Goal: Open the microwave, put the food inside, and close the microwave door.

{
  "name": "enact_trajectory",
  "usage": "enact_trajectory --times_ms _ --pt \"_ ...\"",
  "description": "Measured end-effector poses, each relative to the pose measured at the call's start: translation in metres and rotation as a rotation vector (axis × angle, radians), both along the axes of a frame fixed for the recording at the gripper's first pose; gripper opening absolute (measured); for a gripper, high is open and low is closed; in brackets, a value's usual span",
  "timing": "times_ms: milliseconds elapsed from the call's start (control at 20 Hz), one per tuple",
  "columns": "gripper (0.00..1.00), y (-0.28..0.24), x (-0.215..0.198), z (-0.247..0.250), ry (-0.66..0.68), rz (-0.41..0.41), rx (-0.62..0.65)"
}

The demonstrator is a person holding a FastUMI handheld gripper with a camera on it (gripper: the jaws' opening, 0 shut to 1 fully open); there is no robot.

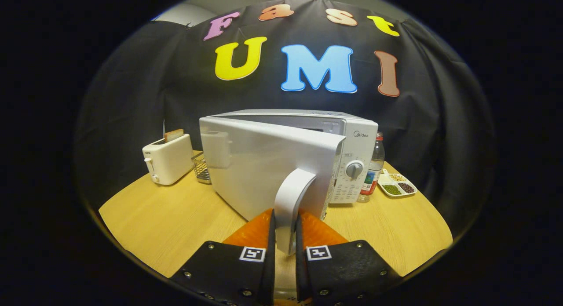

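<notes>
1. The microwave [352, 134] stands on the wooden desk [167, 218], straight ahead of the claw [286, 229] at 12 o'clock, its white body backed against the black cloth wall.
2. Its door [264, 174] is swung partly open on the hinge at its left side, so the free edge juts toward the claw and a dark gap shows between the door's top edge and the body.
3. The door handle [292, 200], a curved white bar on the door's free edge, lies directly between the two fingers [259, 229] of the claw.
4. The claw is closed on that handle: both fingers press against its sides, one at 9 o'clock of it and one at 3 o'clock.
5. The control panel with a round dial [354, 169] sits on the microwave's right part, at about 1 o'clock from the claw.
6. A clear bottle [374, 172] with a red cap stands just beside the panel at 3 o'clock of the microwave.
7. A white divided dish [397, 185] holding beans or grains lies near the bottle, at 2 o'clock from the claw.
8. A white toaster [168, 158] with a slice of bread in it stands at 10 o'clock from the claw.
9. A small wire basket [201, 167] sits between the toaster and the door.
</notes>
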State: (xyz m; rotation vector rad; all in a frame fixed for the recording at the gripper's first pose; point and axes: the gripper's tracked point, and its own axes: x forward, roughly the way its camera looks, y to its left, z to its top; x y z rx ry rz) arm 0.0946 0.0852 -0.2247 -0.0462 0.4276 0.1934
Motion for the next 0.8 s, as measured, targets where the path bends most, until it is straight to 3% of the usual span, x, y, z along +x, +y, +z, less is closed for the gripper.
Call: enact_trajectory --times_ms 800 --pt "0.2 0.105 -0.094 -0.001 0.009 0.199 -0.068"
